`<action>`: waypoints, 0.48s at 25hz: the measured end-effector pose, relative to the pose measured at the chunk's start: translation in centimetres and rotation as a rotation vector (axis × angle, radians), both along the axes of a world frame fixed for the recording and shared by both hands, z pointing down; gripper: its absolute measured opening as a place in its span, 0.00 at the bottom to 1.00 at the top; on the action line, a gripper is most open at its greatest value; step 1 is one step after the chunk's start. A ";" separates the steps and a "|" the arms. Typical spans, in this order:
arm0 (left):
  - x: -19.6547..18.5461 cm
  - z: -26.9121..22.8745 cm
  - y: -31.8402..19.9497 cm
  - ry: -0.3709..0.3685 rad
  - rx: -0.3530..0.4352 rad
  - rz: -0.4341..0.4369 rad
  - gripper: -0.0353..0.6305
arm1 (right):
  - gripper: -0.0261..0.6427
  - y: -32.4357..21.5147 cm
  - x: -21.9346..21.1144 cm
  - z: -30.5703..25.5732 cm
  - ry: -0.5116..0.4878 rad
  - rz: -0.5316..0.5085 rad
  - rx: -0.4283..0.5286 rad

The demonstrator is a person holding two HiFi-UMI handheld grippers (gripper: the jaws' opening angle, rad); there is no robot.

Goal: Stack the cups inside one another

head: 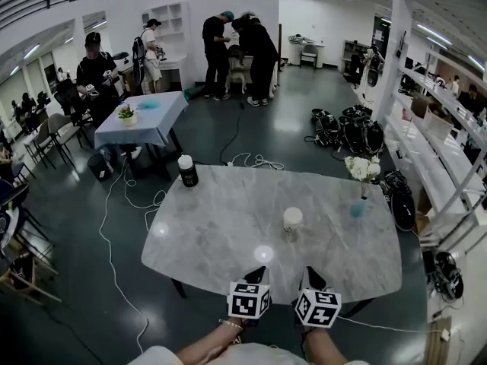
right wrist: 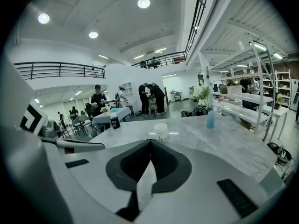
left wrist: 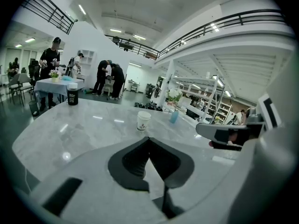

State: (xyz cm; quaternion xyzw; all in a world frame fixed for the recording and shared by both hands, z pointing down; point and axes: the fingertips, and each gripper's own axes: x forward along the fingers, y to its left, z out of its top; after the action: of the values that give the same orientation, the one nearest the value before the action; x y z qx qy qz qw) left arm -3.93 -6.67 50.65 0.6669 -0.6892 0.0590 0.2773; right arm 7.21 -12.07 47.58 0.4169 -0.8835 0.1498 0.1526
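A single white paper cup (head: 292, 219) with a small print stands upright on the grey marble table (head: 221, 226), right of centre. It shows ahead of both grippers, in the left gripper view as the cup (left wrist: 143, 121) and in the right gripper view as the cup (right wrist: 161, 131). My left gripper (head: 259, 271) and right gripper (head: 312, 272) sit side by side at the table's near edge, well short of the cup. The left gripper (left wrist: 149, 139) has its tips together with nothing between them. The right gripper (right wrist: 150, 141) is likewise shut and empty.
A black canister (head: 187, 171) stands at the table's far left corner. A vase of white flowers (head: 362, 175) and a small blue vase (head: 357, 208) stand near the right edge. Cables lie on the floor beyond; several people and another table (head: 144, 116) are further back.
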 end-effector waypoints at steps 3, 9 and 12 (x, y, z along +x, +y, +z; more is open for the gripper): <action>0.1 0.0 0.5 0.000 -0.001 0.000 0.04 | 0.05 0.4 0.1 -0.1 -0.002 0.000 0.000; 0.2 0.0 0.6 0.002 -0.002 -0.011 0.04 | 0.05 0.5 0.2 0.1 -0.004 -0.004 -0.005; 0.7 0.2 0.7 0.002 -0.001 -0.013 0.04 | 0.05 0.5 0.6 0.2 -0.007 -0.003 -0.006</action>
State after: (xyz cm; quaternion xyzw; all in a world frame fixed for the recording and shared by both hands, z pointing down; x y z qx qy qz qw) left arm -3.22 -5.98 50.89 0.6622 -0.6932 0.0568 0.2788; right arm 7.81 -11.58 47.81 0.4145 -0.8843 0.1535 0.1507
